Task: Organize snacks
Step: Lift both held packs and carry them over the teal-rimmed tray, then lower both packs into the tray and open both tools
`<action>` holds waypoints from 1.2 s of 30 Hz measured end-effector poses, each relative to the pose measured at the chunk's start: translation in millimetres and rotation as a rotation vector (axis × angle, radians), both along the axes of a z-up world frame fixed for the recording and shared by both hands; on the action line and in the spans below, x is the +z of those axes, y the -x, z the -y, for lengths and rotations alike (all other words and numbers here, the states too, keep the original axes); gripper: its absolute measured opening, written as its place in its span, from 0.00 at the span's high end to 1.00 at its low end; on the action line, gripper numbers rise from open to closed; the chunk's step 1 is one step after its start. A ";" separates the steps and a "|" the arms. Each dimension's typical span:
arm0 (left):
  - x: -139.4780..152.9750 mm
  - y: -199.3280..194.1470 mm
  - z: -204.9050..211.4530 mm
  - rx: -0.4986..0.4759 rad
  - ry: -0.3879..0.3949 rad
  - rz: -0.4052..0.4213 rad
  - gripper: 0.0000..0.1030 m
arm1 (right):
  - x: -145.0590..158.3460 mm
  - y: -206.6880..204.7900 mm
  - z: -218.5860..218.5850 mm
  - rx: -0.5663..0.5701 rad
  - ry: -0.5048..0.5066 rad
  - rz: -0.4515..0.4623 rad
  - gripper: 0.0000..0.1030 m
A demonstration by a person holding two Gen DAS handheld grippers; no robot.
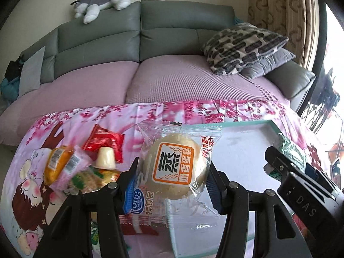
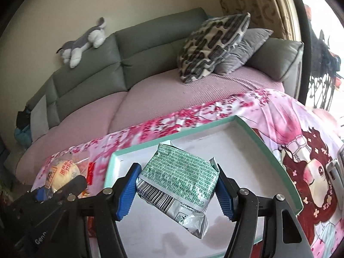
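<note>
My left gripper (image 1: pixel 172 182) is shut on a clear-wrapped round steamed cake (image 1: pixel 175 167) with an orange label, held above the left edge of the white tray (image 1: pixel 240 148). My right gripper (image 2: pixel 178 190) is shut on a green-and-silver snack packet (image 2: pixel 180 180), lifted over the tray's white floor (image 2: pixel 243 150). In the left wrist view the right gripper (image 1: pixel 279 165) shows at the right with its green packet (image 1: pixel 292 150). In the right wrist view the left gripper (image 2: pixel 62 191) with the cake (image 2: pixel 64 169) shows at the lower left.
A pile of loose snacks lies left of the tray on the pink flowered cloth (image 1: pixel 71 116): a red packet (image 1: pixel 105 142), a jelly cup (image 1: pixel 105 158), orange and pink packets (image 1: pixel 62 165). Behind stands a grey sofa (image 1: pixel 129 32) with cushions (image 1: pixel 243 47) and a plush dog (image 1: pixel 103 0).
</note>
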State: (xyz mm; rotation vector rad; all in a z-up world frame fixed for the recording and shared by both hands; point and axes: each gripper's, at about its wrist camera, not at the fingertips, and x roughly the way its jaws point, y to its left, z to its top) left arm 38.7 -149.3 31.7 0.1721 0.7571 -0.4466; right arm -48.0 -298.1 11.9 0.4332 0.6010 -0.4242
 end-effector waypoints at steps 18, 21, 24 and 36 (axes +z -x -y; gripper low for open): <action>-30.7 -5.5 62.2 -0.074 -0.071 -0.007 0.44 | -33.8 13.3 58.9 -0.149 -0.014 -0.097 0.33; -35.6 -6.4 69.8 -0.082 -0.084 -0.007 0.44 | -37.5 14.8 62.8 -0.160 -0.019 -0.107 0.33; -38.3 -6.6 74.5 -0.083 -0.091 -0.008 0.44 | -40.1 15.1 64.9 -0.163 -0.021 -0.111 0.33; -27.0 -9.2 65.6 -0.015 -0.116 0.010 0.26 | -38.1 18.0 65.6 -0.174 -0.011 -0.129 0.27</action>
